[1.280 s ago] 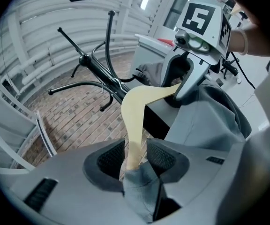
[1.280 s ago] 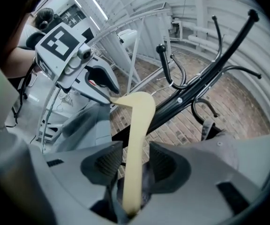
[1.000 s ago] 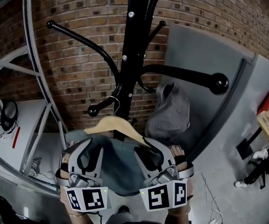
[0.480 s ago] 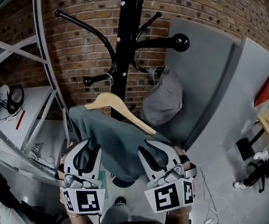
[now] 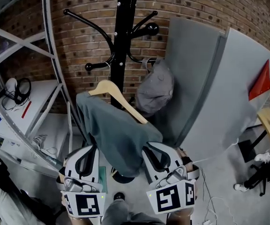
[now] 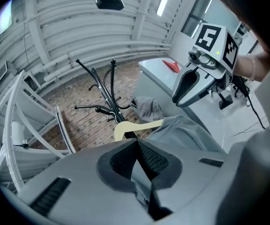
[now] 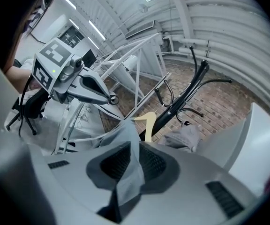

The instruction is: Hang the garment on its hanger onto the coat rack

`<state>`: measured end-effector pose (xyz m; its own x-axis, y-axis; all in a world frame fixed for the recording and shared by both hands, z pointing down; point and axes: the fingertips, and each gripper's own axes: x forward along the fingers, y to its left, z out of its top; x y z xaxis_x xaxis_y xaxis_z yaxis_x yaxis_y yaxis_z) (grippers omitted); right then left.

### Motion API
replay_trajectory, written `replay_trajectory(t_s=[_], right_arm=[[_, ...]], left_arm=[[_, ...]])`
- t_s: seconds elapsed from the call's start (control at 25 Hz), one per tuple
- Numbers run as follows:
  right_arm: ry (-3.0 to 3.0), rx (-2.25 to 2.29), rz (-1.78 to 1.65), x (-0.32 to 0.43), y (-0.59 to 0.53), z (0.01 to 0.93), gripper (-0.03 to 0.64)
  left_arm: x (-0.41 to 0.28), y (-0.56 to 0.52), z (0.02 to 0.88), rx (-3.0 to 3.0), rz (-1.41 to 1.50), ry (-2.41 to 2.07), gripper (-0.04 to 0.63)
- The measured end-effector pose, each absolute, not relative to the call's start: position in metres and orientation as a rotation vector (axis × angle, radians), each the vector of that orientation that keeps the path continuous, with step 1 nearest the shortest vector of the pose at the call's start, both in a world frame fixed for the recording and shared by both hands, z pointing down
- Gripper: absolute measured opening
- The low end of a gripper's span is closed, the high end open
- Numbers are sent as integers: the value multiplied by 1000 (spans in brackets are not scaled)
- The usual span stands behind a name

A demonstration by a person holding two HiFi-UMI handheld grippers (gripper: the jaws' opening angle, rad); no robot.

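A grey-green garment [image 5: 118,137] is draped on a pale wooden hanger [image 5: 108,87], whose hook sits at a low arm of the black coat rack [image 5: 122,41]. My left gripper [image 5: 87,150] is at the garment's lower left and is shut on a fold of its cloth [image 6: 139,172]. At the lower right, my right gripper [image 5: 154,149] has its jaws closing, and a strip of the garment [image 7: 128,172] is pinched between the pads. The hanger [image 6: 135,127] shows beyond the left jaws, and the hanger [image 7: 147,125] also beyond the right ones.
A grey cap [image 5: 154,90] hangs on the rack just right of the hanger. A tall grey panel [image 5: 205,78] stands to the right, and a white metal frame [image 5: 46,55] to the left. A brick wall is behind. Headphones [image 5: 18,90] lie on a white shelf.
Both grippers have dropped from beside the hanger to the garment's lower edge. Their jaws, wide before, now pinch the cloth. More of the garment hangs in view.
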<state>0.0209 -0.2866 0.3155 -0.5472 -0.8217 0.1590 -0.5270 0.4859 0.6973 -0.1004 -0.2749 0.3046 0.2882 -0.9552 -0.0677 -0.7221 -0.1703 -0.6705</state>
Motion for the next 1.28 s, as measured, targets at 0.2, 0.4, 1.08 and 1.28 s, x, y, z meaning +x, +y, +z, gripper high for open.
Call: replay_trajectory(t_s=[0.2,0.4,1.08,1.28], right_arm=[[-2271,1114,-798,27,-266,321,57],[-2269,1126,-790,30,-248,324,44],[-2212,1155,-837,24,-214,325,32],[-2198,1148,-838,21,-212,328,32]], left_arm=[[-88,-250,300,-2003,-495,1449,3],[-90,-229,293,-2019,-448,1456,3],[-95,-193,295,-2006,-422,1434,3],[-95,-187,294,-2020,-374,1393,3]])
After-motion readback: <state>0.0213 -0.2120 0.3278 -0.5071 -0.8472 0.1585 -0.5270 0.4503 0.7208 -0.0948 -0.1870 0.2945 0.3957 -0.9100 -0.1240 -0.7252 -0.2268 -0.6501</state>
